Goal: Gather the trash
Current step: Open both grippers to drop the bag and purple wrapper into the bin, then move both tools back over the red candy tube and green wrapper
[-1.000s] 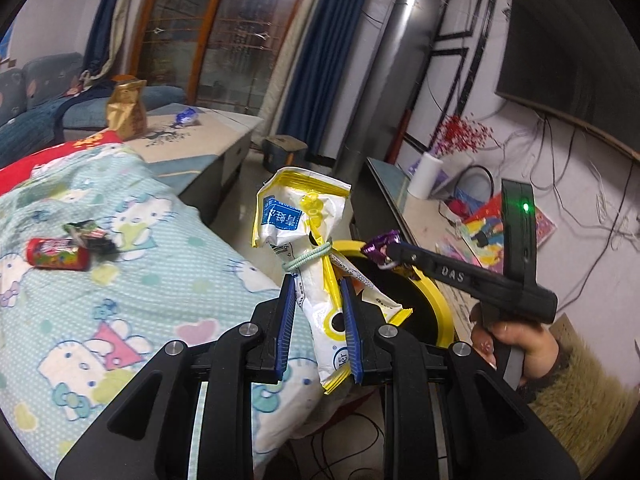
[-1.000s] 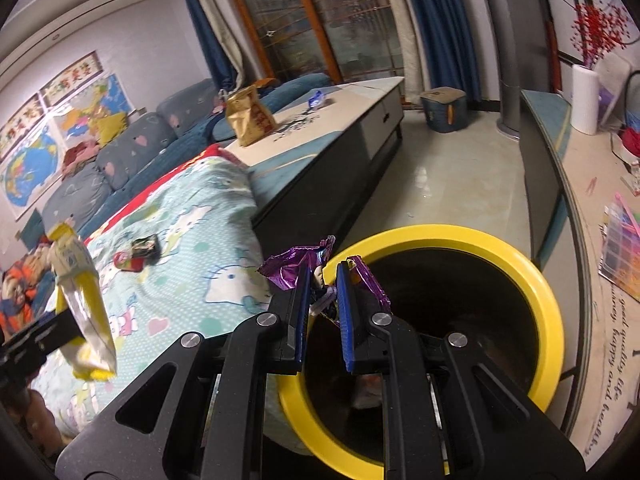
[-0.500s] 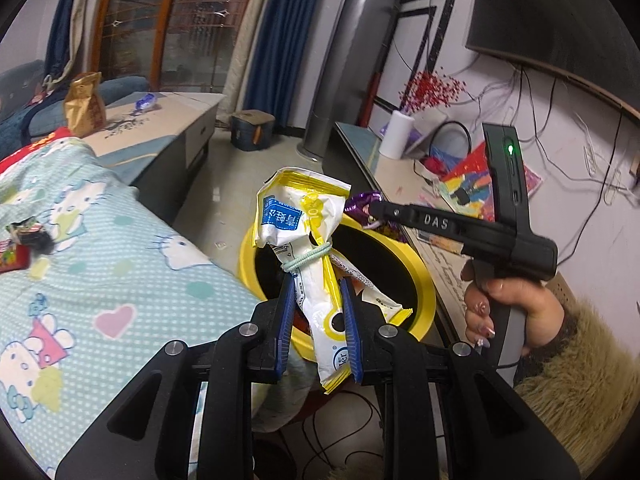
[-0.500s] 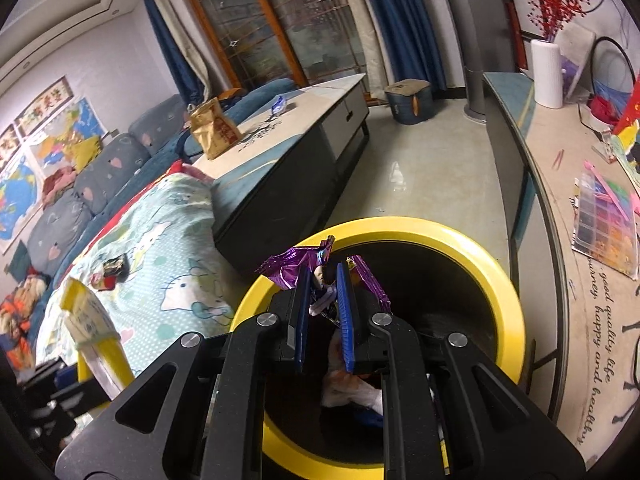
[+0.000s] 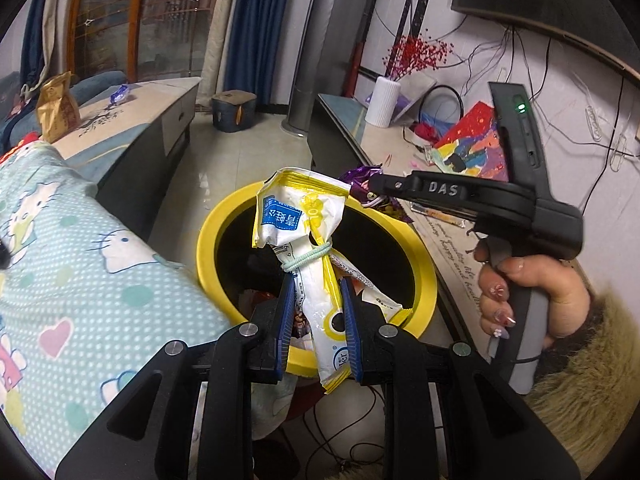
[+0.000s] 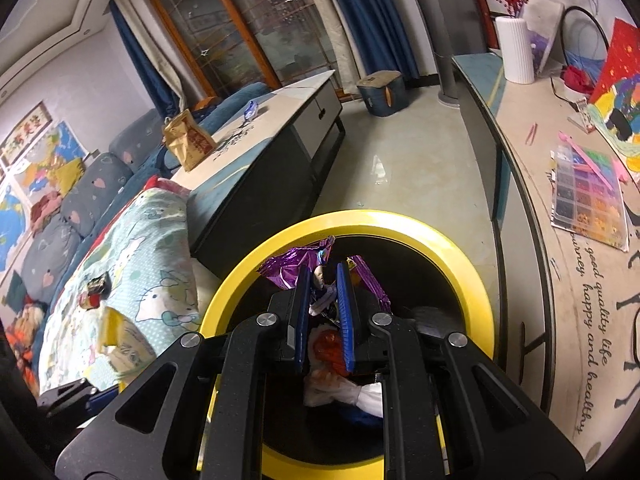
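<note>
Item: purple wrapper (image 6: 308,270), pinched in the right gripper (image 6: 323,300), centre frame, directly over the yellow bin (image 6: 472,276). Item: white-yellow bag (image 5: 308,248), clamped in the left gripper (image 5: 316,320), centre frame, above the bin's near rim. Bin held trash already. Step judged: drop-off. Next move would call for opening each gripper over the bin mouth.

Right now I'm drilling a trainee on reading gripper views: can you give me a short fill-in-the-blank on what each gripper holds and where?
1. The left gripper is shut on a white and ____ snack bag.
2. The right gripper pinches a ____ foil wrapper.
3. Both pieces hang over the bin, whose rim is ____.

Missing words: yellow; purple; yellow
</note>
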The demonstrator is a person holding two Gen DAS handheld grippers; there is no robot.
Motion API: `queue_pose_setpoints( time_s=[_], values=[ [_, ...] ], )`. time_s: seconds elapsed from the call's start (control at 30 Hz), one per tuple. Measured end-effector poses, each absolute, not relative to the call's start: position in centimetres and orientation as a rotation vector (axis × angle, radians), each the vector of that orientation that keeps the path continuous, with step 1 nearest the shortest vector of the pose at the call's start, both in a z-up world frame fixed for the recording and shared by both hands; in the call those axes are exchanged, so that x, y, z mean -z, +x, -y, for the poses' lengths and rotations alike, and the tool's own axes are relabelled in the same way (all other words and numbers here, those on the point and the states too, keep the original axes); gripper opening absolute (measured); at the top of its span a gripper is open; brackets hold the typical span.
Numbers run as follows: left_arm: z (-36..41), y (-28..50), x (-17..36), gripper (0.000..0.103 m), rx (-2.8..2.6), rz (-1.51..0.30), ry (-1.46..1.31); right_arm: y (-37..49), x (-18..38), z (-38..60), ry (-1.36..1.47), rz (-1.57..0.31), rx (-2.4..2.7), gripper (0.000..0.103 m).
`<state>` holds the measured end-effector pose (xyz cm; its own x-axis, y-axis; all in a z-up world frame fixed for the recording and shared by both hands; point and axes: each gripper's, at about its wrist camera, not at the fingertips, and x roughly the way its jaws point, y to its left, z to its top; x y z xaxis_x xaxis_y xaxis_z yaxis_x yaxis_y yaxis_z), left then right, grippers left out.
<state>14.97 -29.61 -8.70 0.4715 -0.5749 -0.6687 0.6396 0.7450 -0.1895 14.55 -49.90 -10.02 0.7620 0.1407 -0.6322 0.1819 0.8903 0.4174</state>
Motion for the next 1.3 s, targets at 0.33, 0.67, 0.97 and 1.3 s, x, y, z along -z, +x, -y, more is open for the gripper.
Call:
queue_pose_setpoints(
  time_s=[0.33,0.67,0.97,1.3],
  values=[
    [29.8,17.5,8.8,0.085,0.729,-0.757,0.042,13.9,10.3,51.3,0.547,-0.691,0.063,0.041],
    [24.1,17.4,7.1,0.094,0.585,-0.696,-0.058,14.3,9.1,47.3,0.452,-0.685,-0.003,0.053],
    [17.5,18.2,5.5,0.094,0.425,-0.643,-0.13,14.8,7.4,40.4,0.328,-0.687,-0.156,0.054],
    [10.1,19.1,4.1,0.094,0.275,-0.592,-0.22,15.9,5.7,32.7,0.174,-0.691,-0.315,0.054]
  ],
)
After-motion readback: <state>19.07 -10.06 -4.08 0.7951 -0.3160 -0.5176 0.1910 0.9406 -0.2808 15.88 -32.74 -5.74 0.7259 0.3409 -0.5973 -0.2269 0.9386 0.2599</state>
